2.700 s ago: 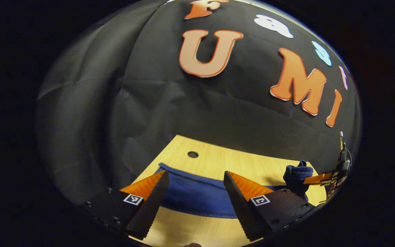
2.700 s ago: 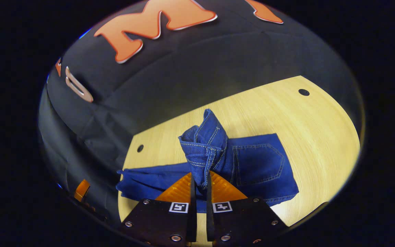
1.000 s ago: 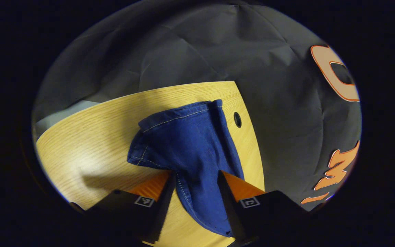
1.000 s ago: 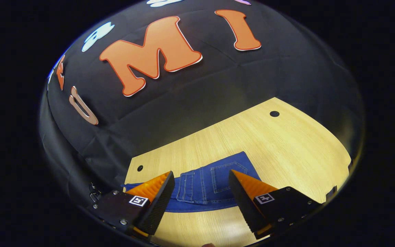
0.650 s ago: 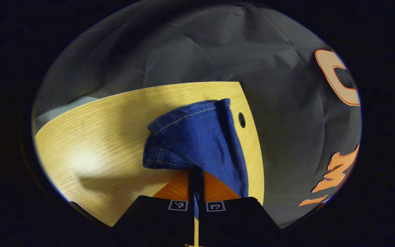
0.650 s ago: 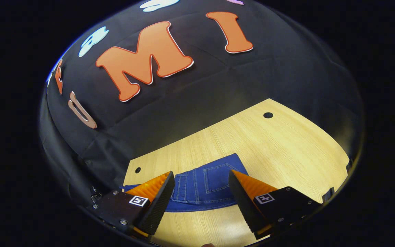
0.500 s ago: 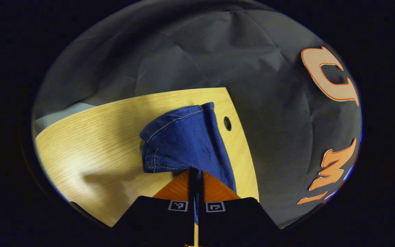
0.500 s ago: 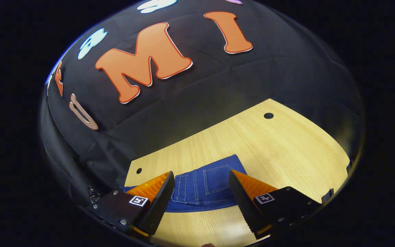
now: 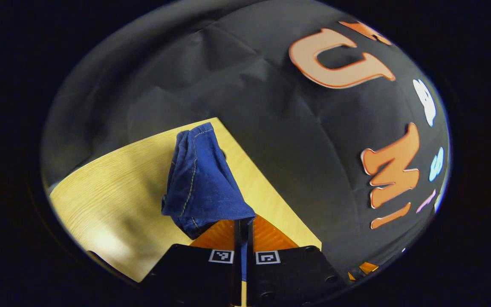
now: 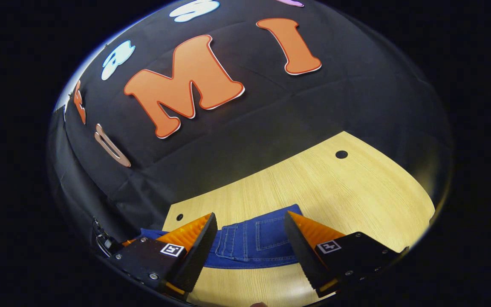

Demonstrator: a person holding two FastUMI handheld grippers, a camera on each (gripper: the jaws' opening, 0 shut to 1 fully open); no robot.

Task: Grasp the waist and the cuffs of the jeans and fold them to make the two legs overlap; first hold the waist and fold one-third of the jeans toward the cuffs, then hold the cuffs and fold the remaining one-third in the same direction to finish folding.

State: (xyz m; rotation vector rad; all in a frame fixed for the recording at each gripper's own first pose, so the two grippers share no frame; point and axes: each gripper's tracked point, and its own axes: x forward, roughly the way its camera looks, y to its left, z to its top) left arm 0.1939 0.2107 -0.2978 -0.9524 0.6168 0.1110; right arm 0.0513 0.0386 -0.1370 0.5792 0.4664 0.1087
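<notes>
My left gripper [image 9: 242,226] is clamped on the cuffs [image 9: 200,179], lifted just ahead of it above the table [image 9: 113,187]. My right gripper [image 10: 249,238] hangs open over the waist-folded jeans [image 10: 254,243]. I judge the last third remains.

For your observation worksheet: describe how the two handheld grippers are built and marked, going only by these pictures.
Each gripper, left gripper and right gripper, has a dark bolted body and two wedge-shaped fingers. Each finger base carries a small square black-and-white tag. The right gripper's inner finger faces are ridged.
</notes>
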